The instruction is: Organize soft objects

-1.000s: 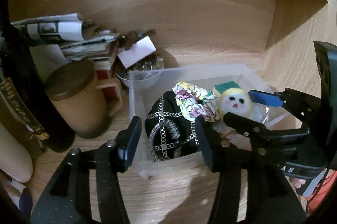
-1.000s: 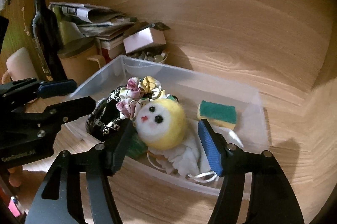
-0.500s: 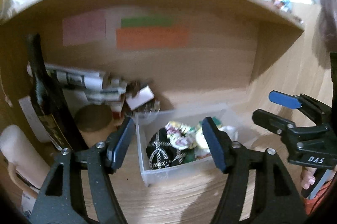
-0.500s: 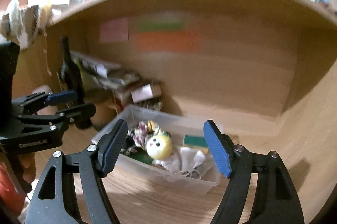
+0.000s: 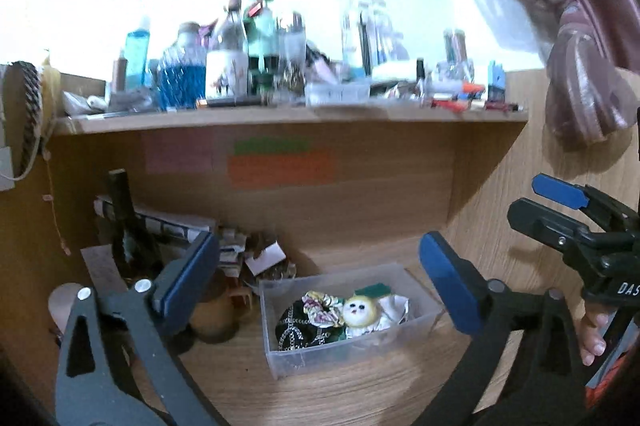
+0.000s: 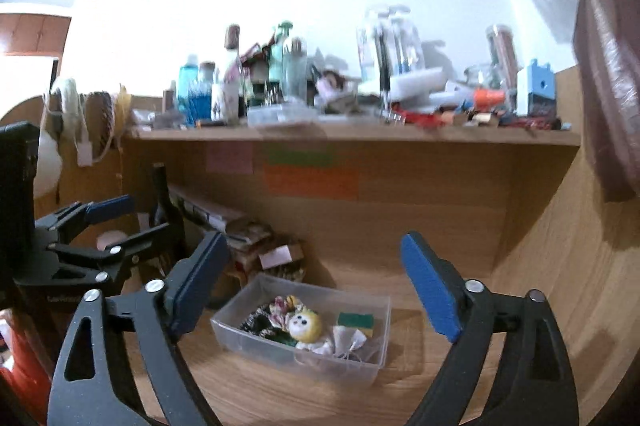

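Note:
A clear plastic bin (image 5: 418, 322) (image 6: 372, 366) sits on the wooden desk under a shelf. Inside lie a yellow plush ball with a white face (image 5: 360, 310) (image 6: 306, 325), a floral scrunchie (image 5: 322, 308) (image 6: 282, 308), a black pouch with silver chains (image 5: 298, 326) (image 6: 256, 324), a green and yellow sponge (image 5: 374, 290) (image 6: 355, 320) and a white cloth (image 5: 394, 310) (image 6: 348, 340). My left gripper (image 5: 318, 276) and my right gripper (image 6: 314, 274) are both open and empty, held well back from and above the bin.
A dark bottle (image 5: 128, 238), a brown lidded mug (image 5: 216, 318), stacked papers (image 5: 168, 224) and a small bowl (image 5: 272, 272) crowd the desk left of the bin. The shelf (image 5: 280, 113) above carries several bottles and clutter. A curtain (image 5: 580, 65) hangs at right.
Both grippers have pulled back and up from the bin, which now looks small and far. The upper shelf and curtain have come into view. The plush ball stays in the bin.

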Motion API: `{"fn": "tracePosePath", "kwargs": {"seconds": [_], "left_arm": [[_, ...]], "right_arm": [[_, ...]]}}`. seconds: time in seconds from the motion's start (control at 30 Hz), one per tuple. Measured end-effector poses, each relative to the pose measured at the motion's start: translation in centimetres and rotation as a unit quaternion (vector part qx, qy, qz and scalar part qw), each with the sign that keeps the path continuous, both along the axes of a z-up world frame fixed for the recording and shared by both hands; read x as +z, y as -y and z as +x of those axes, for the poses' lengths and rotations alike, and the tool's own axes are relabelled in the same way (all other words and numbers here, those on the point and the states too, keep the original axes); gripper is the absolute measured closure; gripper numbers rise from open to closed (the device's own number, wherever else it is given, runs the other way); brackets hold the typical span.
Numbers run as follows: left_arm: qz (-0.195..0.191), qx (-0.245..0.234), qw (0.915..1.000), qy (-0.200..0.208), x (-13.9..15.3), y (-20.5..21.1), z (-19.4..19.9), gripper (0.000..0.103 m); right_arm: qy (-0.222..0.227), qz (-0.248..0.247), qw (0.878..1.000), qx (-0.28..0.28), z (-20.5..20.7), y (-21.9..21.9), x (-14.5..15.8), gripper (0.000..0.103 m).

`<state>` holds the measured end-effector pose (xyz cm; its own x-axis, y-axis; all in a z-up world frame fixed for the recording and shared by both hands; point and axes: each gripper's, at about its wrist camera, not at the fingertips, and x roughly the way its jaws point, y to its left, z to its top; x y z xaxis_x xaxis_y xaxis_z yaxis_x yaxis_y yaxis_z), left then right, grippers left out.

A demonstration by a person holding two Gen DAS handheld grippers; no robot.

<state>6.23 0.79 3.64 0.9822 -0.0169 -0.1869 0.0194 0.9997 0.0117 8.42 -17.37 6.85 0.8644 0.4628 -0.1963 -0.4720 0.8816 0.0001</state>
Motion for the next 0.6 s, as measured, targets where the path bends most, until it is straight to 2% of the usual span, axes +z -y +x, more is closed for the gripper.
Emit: {"fn": "tracePosePath", "kwargs": {"seconds": [0.07,0.6], "left_arm": [[-0.001,-0.001,1.0000,0.009,0.3,0.1,-1.0,0.000],[-0.011,0.008,0.9997,0.018,0.4,-0.4,-2.6,0.000]], "right_arm": [[0.008,0.013,1.000,0.000,-0.7,0.4,0.4,0.001],[0.012,0.023,1.000,-0.004,-2.5,0.8,0.3,0.000]]}}
